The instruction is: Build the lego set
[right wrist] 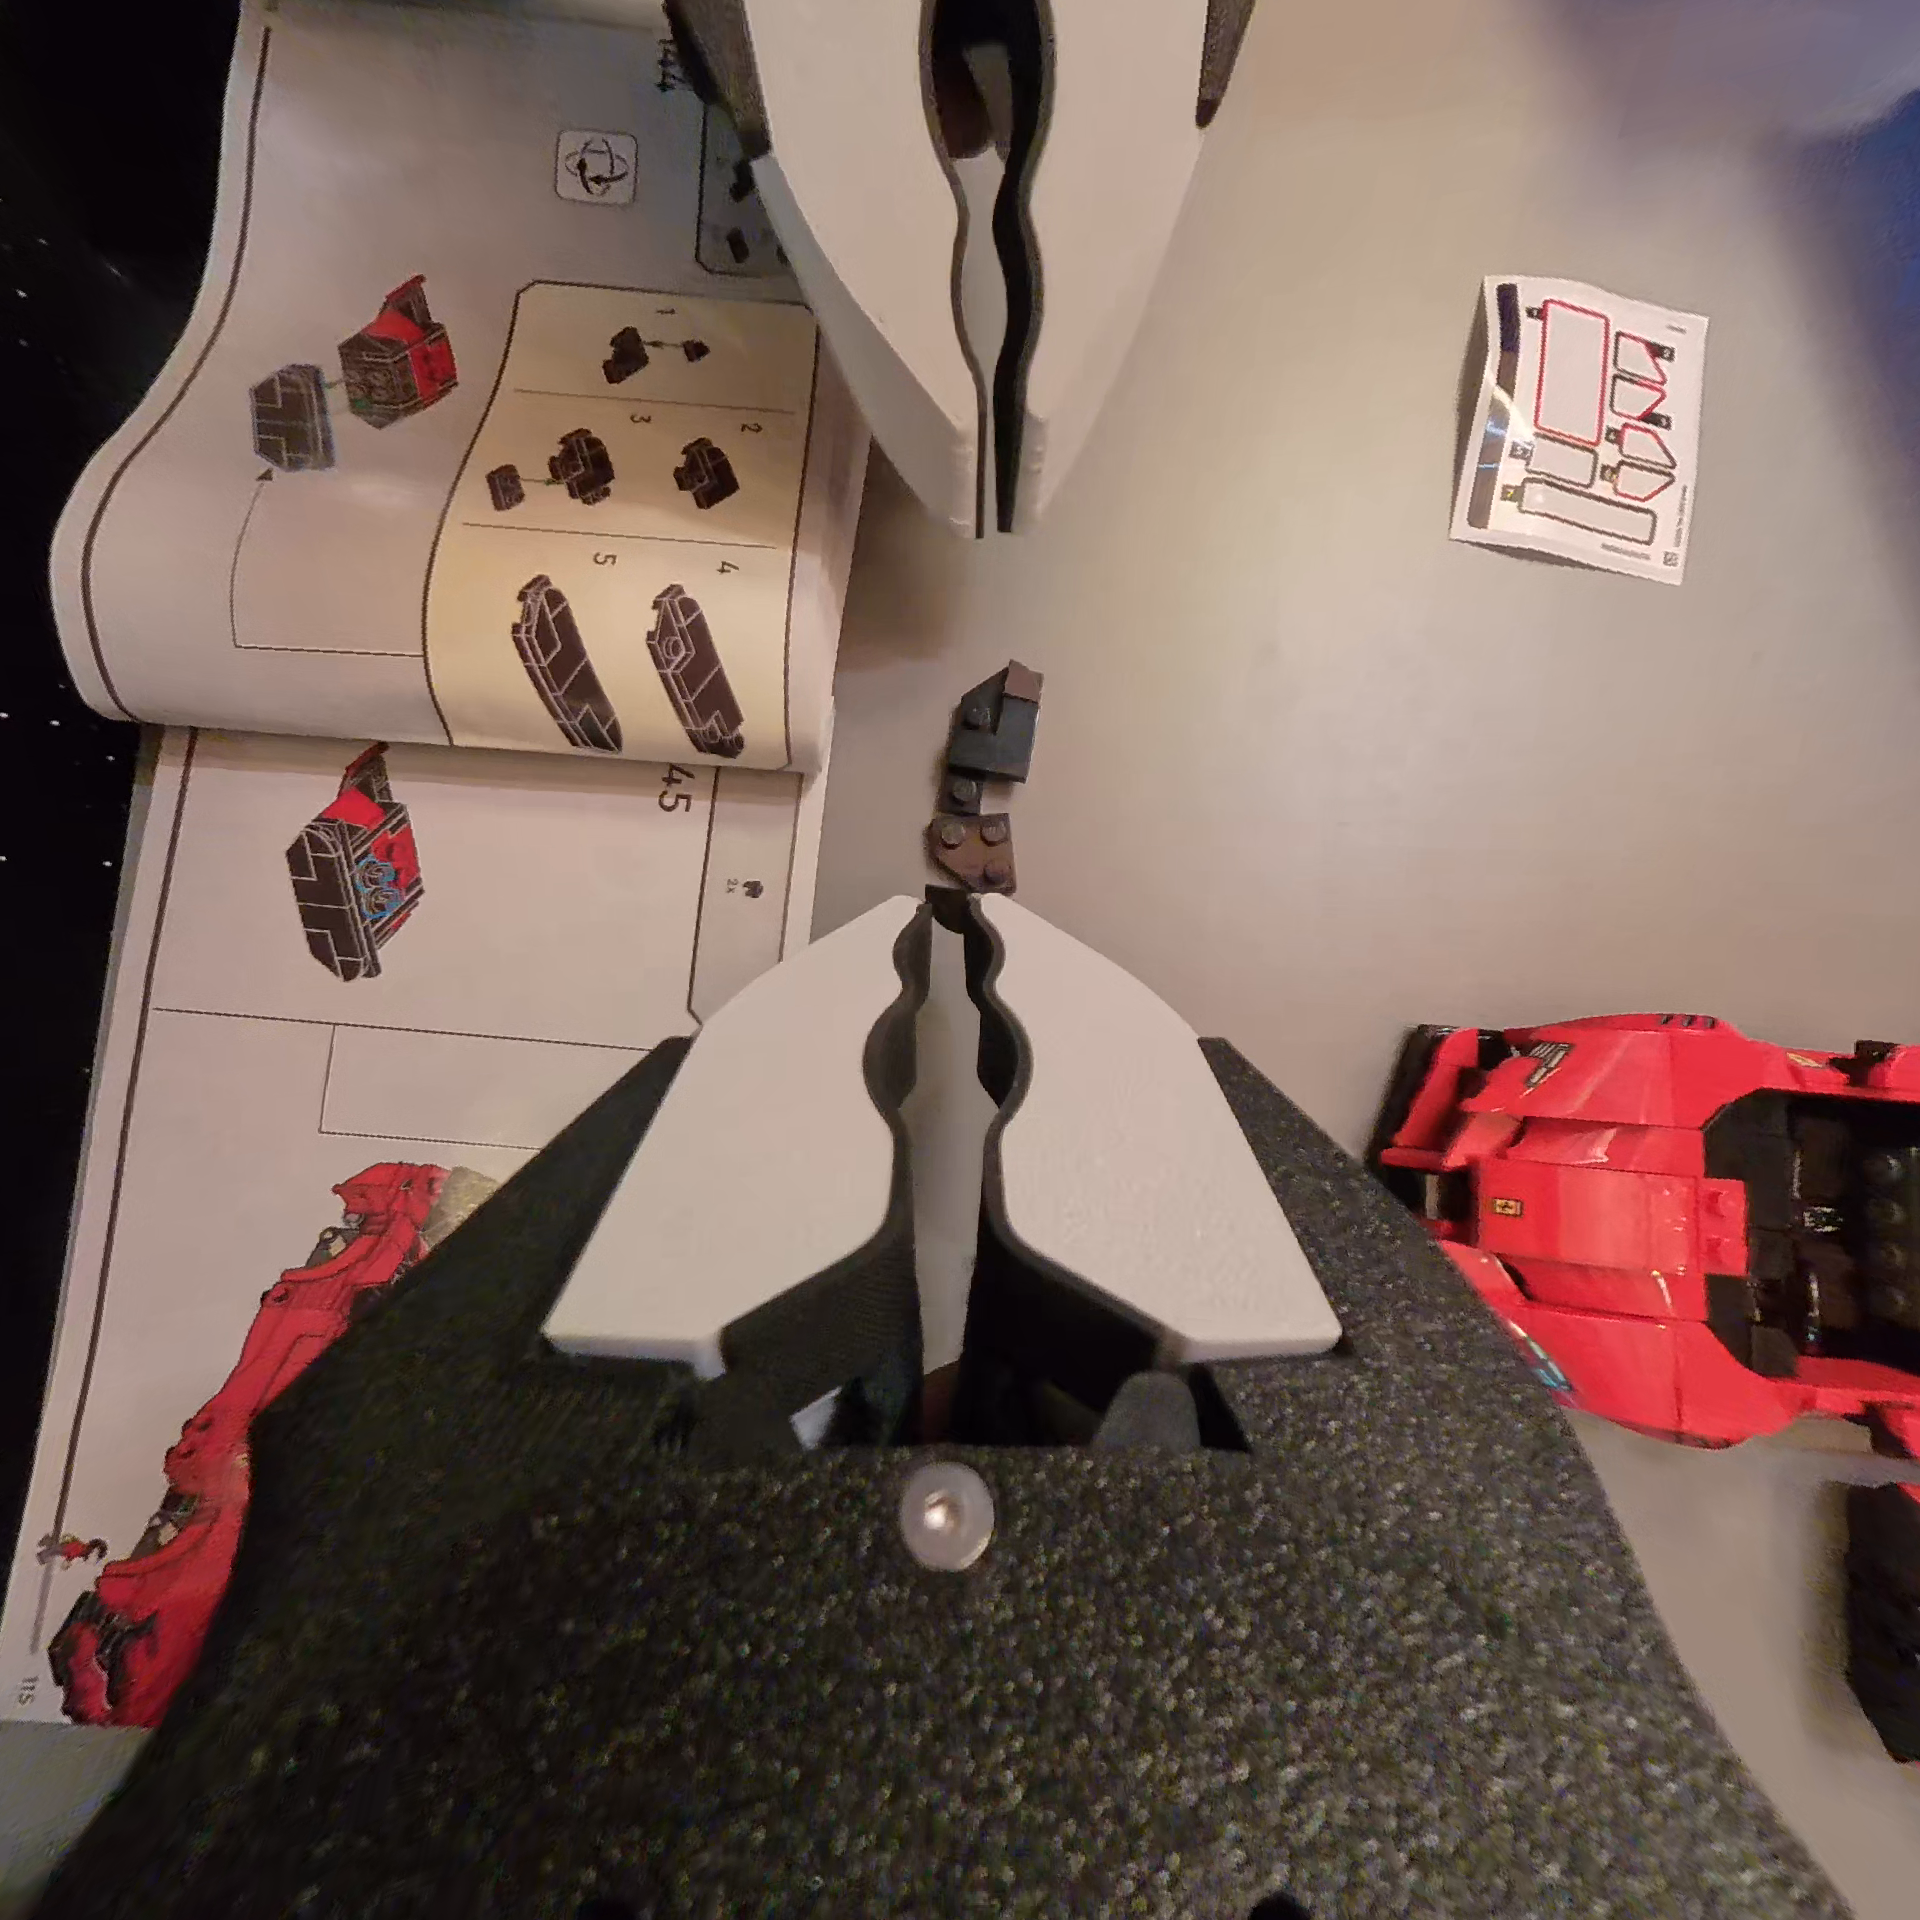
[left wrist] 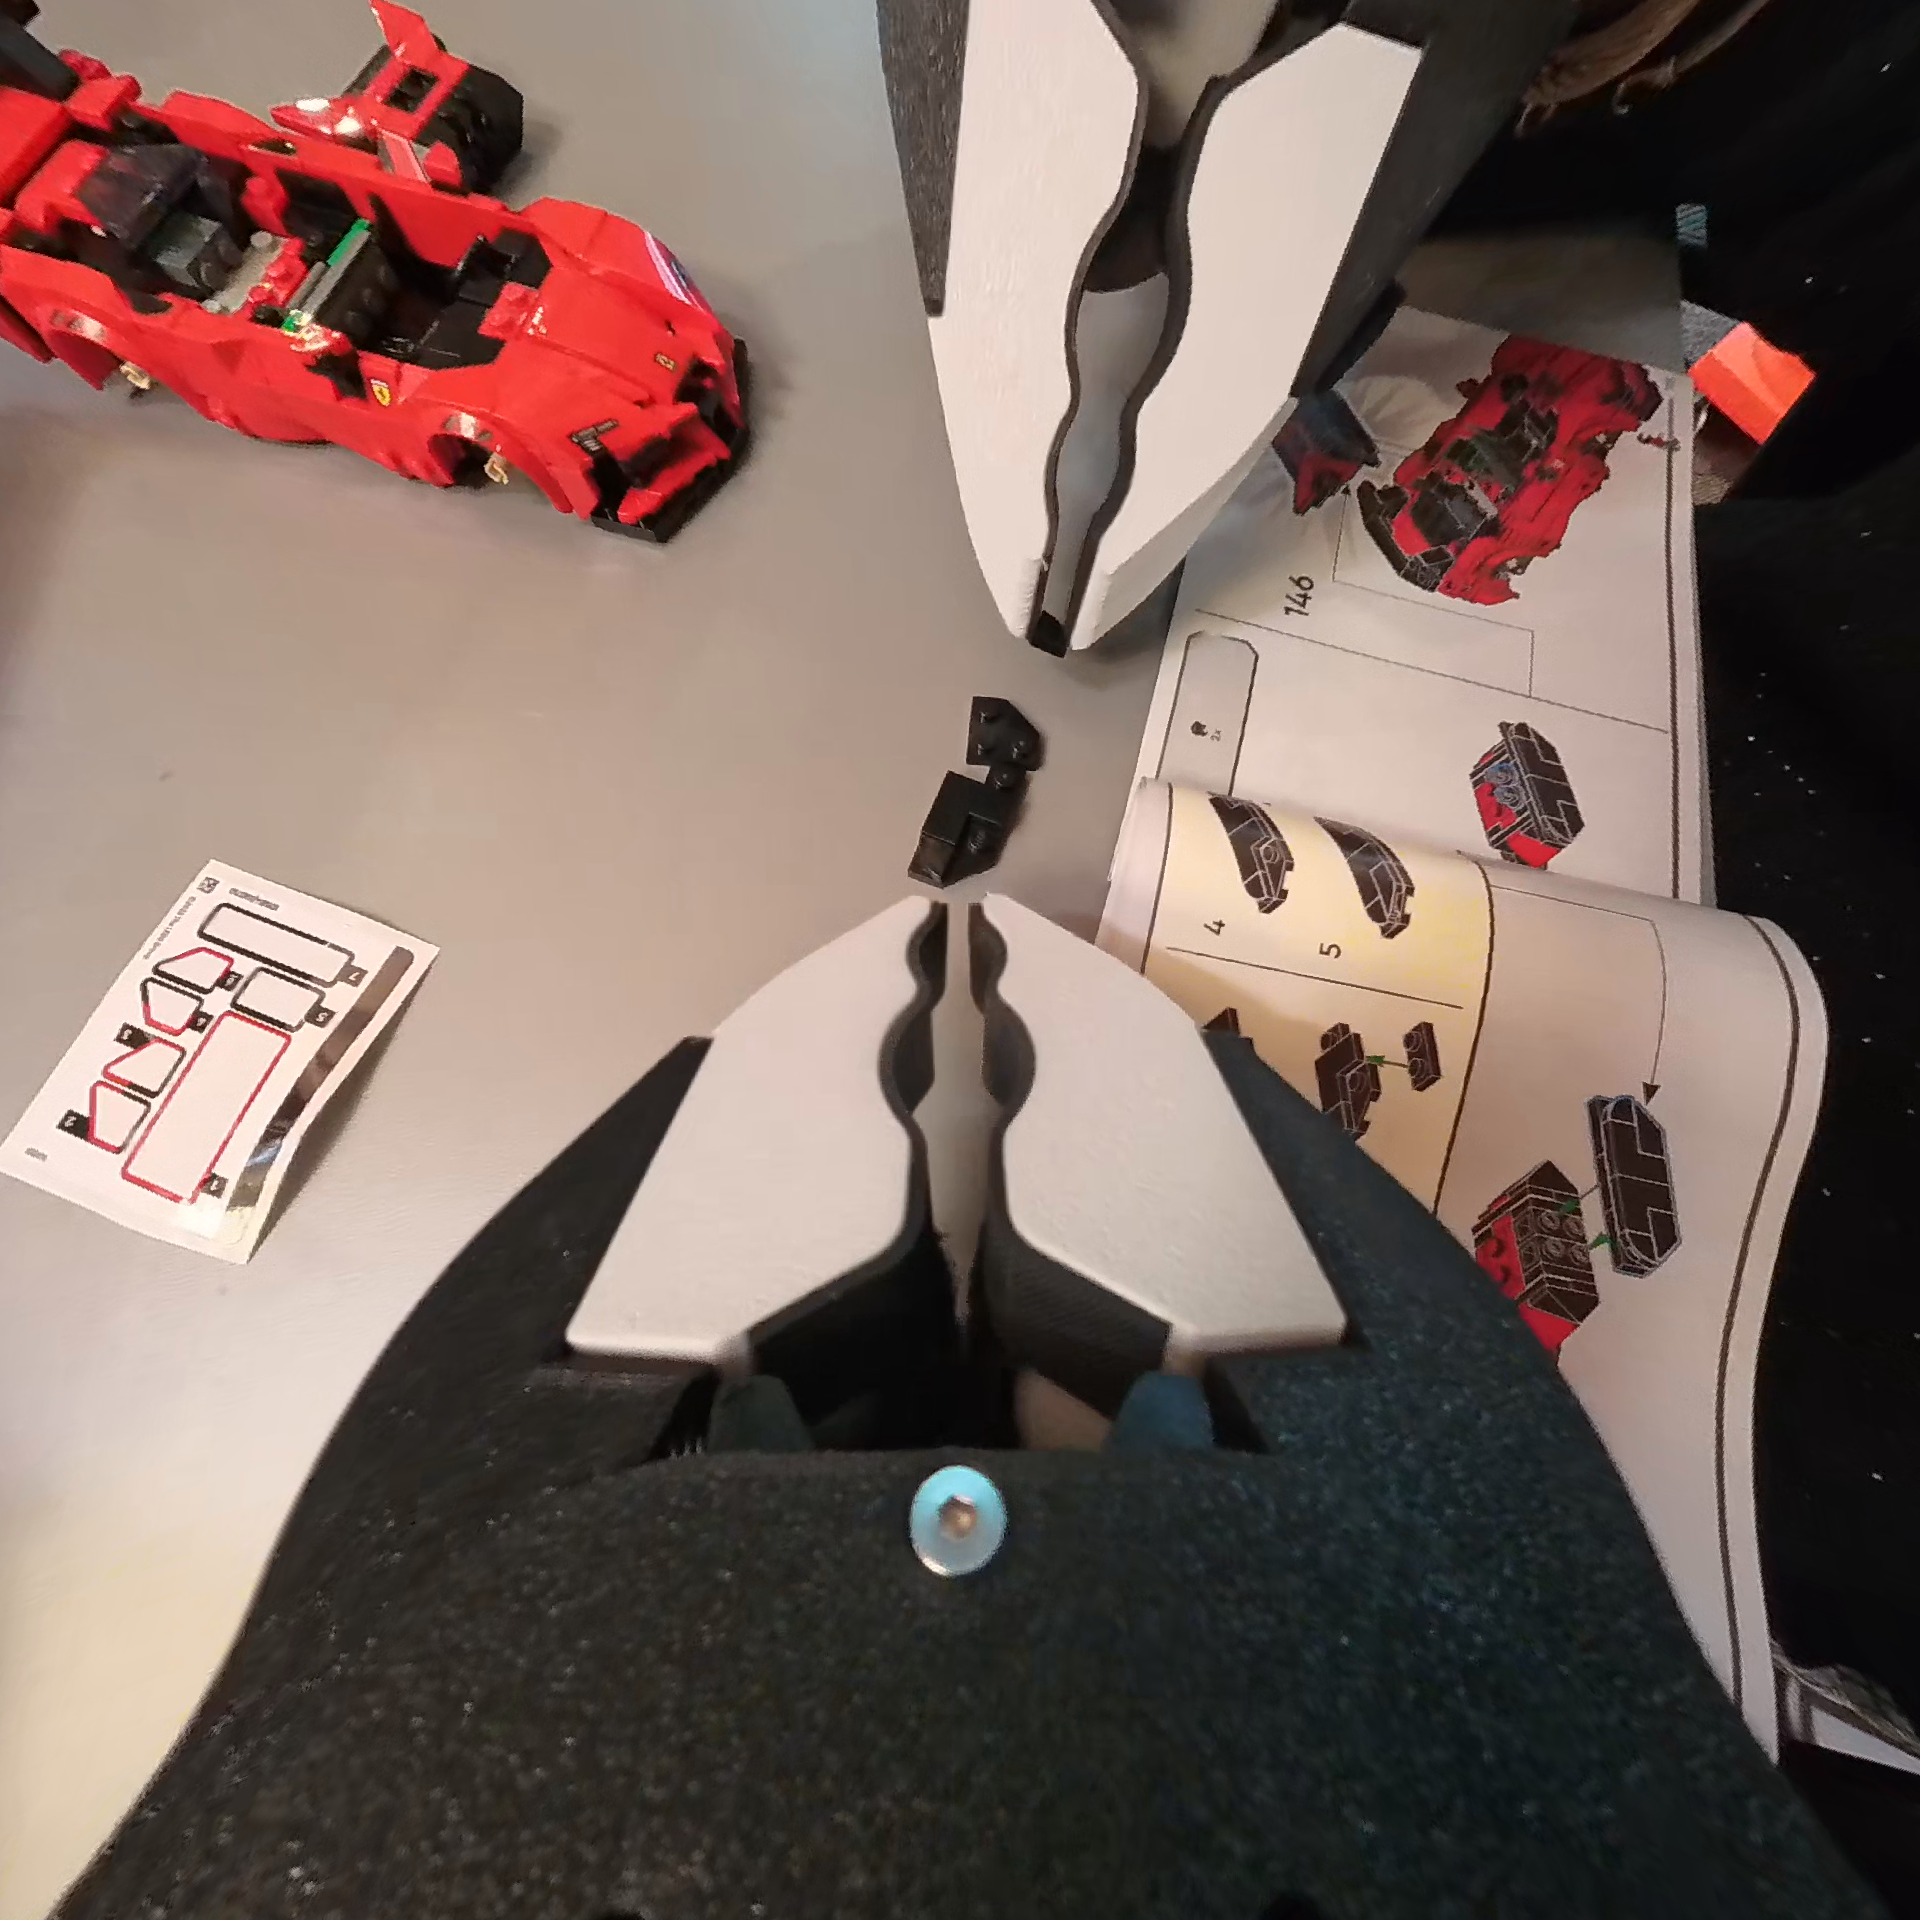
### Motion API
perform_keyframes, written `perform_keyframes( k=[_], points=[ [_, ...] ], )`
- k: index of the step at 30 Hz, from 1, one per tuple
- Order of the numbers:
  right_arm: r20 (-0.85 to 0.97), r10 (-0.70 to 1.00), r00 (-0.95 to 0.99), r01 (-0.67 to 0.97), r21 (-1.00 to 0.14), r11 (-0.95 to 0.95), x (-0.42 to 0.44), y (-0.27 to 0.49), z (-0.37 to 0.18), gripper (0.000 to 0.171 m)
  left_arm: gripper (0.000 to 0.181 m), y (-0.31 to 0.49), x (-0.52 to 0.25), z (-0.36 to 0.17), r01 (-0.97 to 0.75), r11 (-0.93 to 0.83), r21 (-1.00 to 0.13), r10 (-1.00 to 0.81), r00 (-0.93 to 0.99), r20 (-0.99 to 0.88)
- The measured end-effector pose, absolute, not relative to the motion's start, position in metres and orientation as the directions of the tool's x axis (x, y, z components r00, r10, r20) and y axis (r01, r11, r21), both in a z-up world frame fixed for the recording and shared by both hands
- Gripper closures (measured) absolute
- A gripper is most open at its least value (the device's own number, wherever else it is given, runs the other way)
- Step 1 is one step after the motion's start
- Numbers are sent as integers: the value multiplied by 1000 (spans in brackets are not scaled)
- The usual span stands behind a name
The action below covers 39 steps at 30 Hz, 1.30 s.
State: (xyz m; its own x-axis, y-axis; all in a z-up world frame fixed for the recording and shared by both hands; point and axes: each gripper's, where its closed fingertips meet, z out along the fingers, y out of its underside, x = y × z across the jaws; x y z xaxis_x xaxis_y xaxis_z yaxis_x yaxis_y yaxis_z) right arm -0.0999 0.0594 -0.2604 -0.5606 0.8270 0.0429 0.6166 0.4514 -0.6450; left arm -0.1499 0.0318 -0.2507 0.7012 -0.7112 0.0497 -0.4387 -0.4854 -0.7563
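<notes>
Two small black Lego pieces lie on the grey table between my grippers: a sloped sub-assembly (left wrist: 961, 831) (right wrist: 997, 727) and a studded wedge plate (left wrist: 1003, 738) (right wrist: 971, 847), touching end to end. My left gripper (left wrist: 956, 912) is shut with nothing seen in it, its tips just short of the sub-assembly; it shows at the top of the right wrist view (right wrist: 992, 525). My right gripper (right wrist: 951, 902) faces it and is shut on a tiny black piece at its tips, just short of the wedge plate; it shows at the top of the left wrist view (left wrist: 1049, 629).
The partly built red Lego car (left wrist: 364, 301) (right wrist: 1662, 1226) sits on the table. The open instruction booklet (left wrist: 1455, 987) (right wrist: 468, 623) lies along the table edge. A sticker sheet (left wrist: 218, 1049) (right wrist: 1579, 426) lies flat. A black item (right wrist: 1886, 1621) is near the car. Spacing between my two grippers at the tips: around 7 cm. Left tips and right tips are each some 20 cm from the partly built red Lego car (left wrist: 364, 301).
</notes>
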Motion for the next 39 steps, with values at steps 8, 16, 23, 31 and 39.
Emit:
perform_keyframes(
  k=[8,16,23,31,39],
  points=[
    [21,835,-550,622,-657,426,-97,57,-262,165,181,31,-150,-248,-426,-483,-765,-705,707,52],
    [-25,835,-550,631,-667,396,-90,52,-267,165,172,23,-158,-251,-416,-519,-746,-670,741,52],
    [-66,841,-537,641,-681,355,-96,45,-271,165,170,14,-168,-242,-389,-519,-761,-623,782,25],
    [-90,853,-515,664,-671,330,-100,43,-275,165,169,8,-175,-241,-362,-521,-773,-582,813,12],
    [-94,867,-489,667,-681,302,-109,42,-275,165,168,3,-176,-242,-344,-529,-776,-566,824,20]
  ],
)
